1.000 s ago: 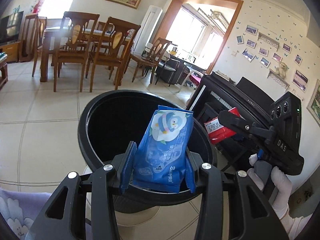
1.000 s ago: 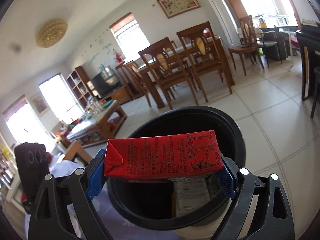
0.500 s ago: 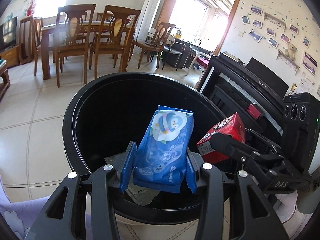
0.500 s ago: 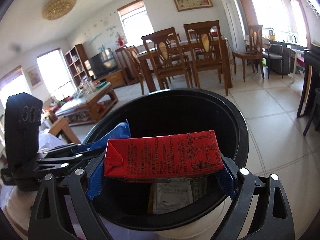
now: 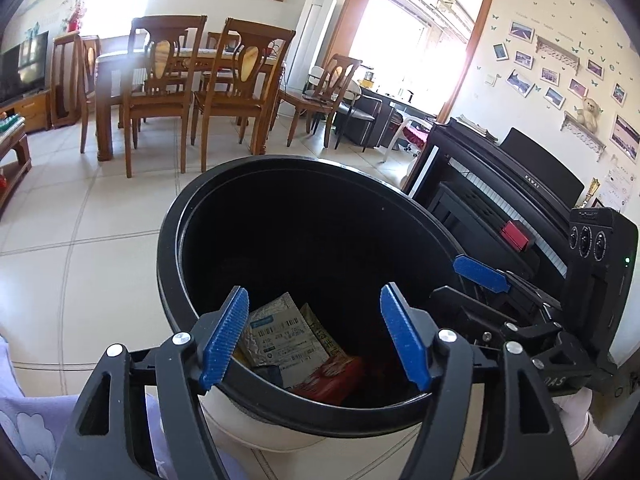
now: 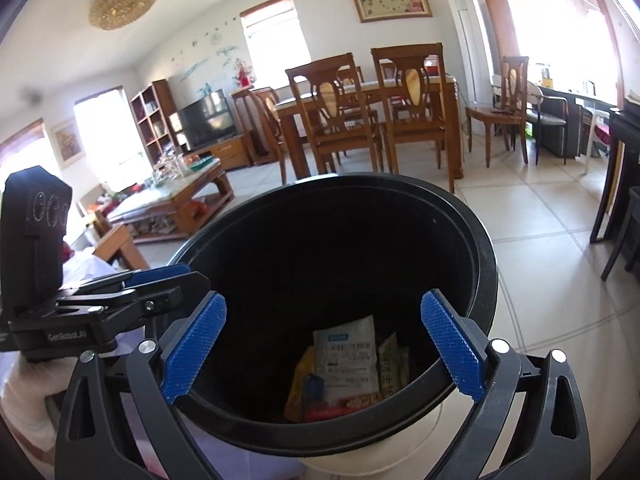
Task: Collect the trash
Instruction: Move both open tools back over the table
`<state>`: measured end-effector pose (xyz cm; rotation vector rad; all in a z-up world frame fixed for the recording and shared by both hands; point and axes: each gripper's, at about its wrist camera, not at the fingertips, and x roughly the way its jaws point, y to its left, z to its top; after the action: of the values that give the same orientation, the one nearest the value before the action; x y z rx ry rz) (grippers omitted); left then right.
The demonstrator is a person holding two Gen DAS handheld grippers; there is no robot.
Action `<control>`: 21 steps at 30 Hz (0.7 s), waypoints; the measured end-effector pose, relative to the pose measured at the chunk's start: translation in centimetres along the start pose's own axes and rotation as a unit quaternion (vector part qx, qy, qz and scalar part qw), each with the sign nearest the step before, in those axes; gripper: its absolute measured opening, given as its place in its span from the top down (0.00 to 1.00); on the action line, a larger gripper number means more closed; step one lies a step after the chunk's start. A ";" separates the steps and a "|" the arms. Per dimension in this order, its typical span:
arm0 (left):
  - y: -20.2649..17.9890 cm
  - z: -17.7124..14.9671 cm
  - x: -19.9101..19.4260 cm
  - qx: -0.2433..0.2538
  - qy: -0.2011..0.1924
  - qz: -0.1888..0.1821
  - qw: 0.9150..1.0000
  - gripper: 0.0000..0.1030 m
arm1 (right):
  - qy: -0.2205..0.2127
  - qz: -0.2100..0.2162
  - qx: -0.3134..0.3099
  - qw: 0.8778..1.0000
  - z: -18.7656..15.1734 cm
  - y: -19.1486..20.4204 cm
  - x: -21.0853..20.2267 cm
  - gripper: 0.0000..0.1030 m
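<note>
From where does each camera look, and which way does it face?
Left wrist: on the left gripper, looking down into the bin; its open jaws show, with the right gripper beside.
Right wrist: on the right gripper, over the bin; the left gripper shows.
Shared: bin, trash, dining chairs.

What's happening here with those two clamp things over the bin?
A person is collecting trash with a handheld gripper in each hand. Both the left gripper and the right gripper hang over the black trash bin, jaws having just opened, nothing between them. Wrappers and a red carton lie at the bottom of the bin.
</note>
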<state>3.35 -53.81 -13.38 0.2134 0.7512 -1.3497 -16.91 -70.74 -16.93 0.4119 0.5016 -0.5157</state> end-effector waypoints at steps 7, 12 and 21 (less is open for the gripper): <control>0.6 -0.7 -3.8 -0.009 -0.033 0.015 0.999 0.27 | -0.016 0.005 0.012 1.000 0.8 0.9 -1.5 0.06; 1.4 -1.7 -9.0 -0.016 -0.074 0.030 0.997 0.20 | -0.023 0.026 -0.004 0.999 1.0 3.5 -3.2 0.06; 7.0 -5.7 -21.8 -0.063 -0.146 0.131 0.979 0.12 | 0.002 0.101 -0.068 0.993 1.2 13.6 -4.2 0.06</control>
<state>7.12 -31.49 -6.54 0.0100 0.5371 -1.0500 -12.12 -59.01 -10.40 0.3276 0.4892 -0.2840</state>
